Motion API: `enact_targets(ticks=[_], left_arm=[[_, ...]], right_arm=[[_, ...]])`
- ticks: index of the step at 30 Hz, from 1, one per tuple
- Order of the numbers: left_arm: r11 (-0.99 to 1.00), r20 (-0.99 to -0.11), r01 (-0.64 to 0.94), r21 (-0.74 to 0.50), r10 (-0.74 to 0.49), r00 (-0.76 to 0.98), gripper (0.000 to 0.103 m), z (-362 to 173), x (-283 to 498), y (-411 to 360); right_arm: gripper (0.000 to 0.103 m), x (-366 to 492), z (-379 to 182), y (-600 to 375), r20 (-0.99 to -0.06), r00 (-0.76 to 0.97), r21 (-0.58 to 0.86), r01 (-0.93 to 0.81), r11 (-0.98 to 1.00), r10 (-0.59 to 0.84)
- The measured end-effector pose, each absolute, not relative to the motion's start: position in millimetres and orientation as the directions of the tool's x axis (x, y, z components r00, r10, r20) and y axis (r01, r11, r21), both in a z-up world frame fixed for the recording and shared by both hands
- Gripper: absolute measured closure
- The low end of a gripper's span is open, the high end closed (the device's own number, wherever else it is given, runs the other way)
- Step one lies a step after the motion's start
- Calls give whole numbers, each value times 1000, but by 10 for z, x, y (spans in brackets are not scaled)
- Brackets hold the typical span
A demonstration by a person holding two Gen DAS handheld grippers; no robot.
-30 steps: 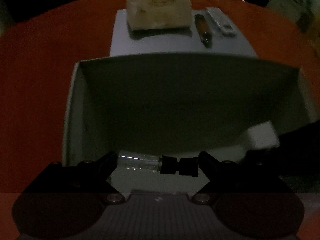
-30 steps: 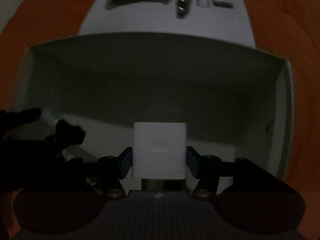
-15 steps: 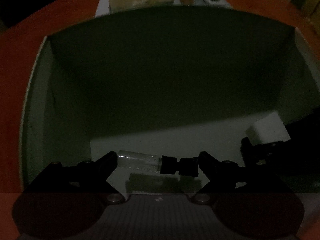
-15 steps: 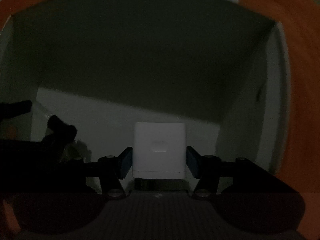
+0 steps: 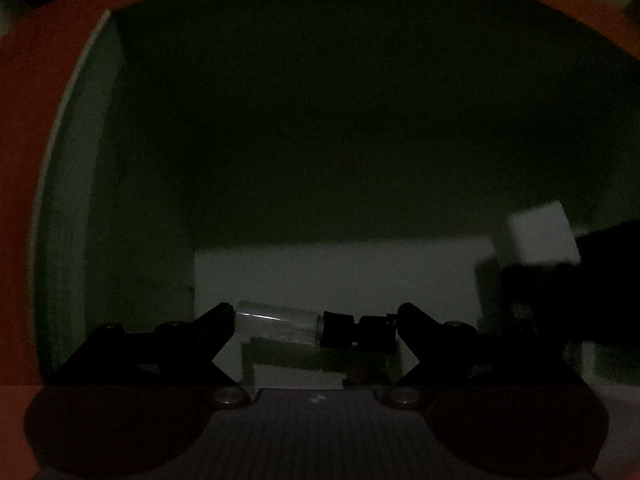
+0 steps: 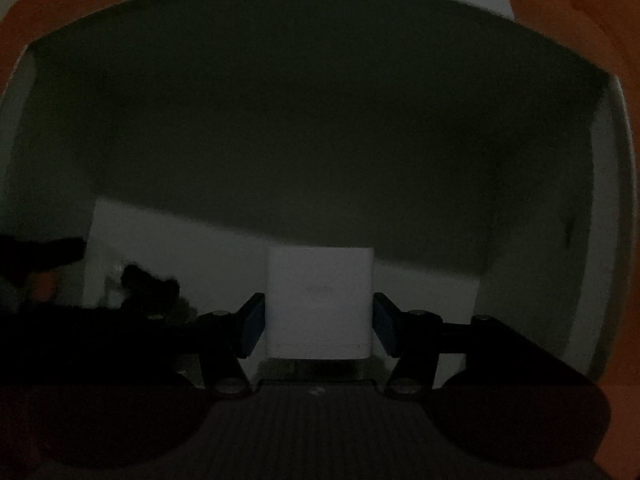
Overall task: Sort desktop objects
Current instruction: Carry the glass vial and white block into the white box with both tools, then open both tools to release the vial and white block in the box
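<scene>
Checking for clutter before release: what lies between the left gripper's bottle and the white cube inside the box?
Only bare box floor between the bottle and white cube, in the left wrist view.

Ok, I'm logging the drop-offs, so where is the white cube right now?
The white cube sits between the right gripper fingers, low inside the white box. In the left wrist view it shows at the right, beyond the clear bottle.

One open white box [image 6: 612, 128], one white cube [image 6: 320, 304], one clear bottle with a black cap [image 5: 280, 326], two grippers [image 5: 316, 326] [image 6: 319, 322], a few small items too dim to count at the far edge
</scene>
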State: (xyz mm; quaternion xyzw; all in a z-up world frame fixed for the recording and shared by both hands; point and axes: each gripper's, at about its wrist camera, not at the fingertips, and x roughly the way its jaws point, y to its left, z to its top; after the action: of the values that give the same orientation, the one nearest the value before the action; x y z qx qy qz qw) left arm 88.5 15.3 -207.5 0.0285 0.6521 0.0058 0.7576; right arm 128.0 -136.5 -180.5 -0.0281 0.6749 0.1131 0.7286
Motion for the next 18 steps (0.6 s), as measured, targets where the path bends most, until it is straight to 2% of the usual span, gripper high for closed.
enact_targets(ticks=[4, 18], left_arm=[[999, -991, 9, 45, 44, 126, 17, -2130, 929, 176], [998, -990, 34, 54, 49, 130, 15, -2177, 918, 158]], right_arm=[[44, 1365, -1820, -1319, -990, 97, 80, -224, 971, 104], [44, 1475, -2000, -1293, -990, 72, 105, -223, 969, 123]])
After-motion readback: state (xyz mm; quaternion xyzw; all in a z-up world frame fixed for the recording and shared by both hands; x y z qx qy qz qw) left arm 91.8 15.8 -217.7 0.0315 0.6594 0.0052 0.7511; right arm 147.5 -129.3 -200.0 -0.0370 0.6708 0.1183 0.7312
